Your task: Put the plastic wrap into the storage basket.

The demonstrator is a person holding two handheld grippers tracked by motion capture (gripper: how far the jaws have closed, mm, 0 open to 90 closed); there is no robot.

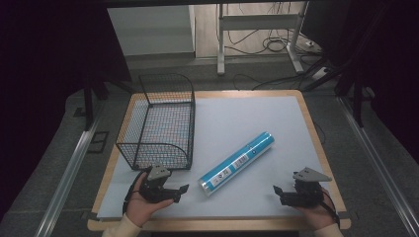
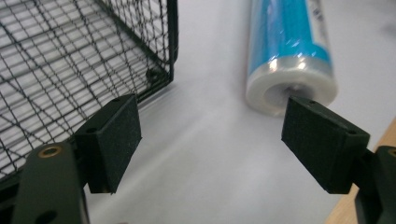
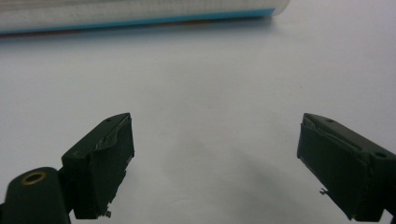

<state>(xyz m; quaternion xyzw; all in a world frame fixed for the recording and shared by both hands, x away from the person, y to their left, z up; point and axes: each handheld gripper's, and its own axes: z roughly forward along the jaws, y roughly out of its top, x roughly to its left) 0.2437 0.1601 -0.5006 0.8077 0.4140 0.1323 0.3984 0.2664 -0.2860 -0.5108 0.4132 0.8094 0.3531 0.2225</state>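
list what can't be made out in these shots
- Print on the roll's white label: too small in the high view, cut off by the top edge in the left gripper view.
- Roll in the right gripper view: blurred, cut by the top edge.
- Basket floor: mesh hides whether anything small lies inside.
- Left gripper and right gripper: jaws apart, empty; the hands cover their handles.

tube [image 3: 140, 16] top cut off, blurred | basket [image 2: 70, 70] cut off left/top
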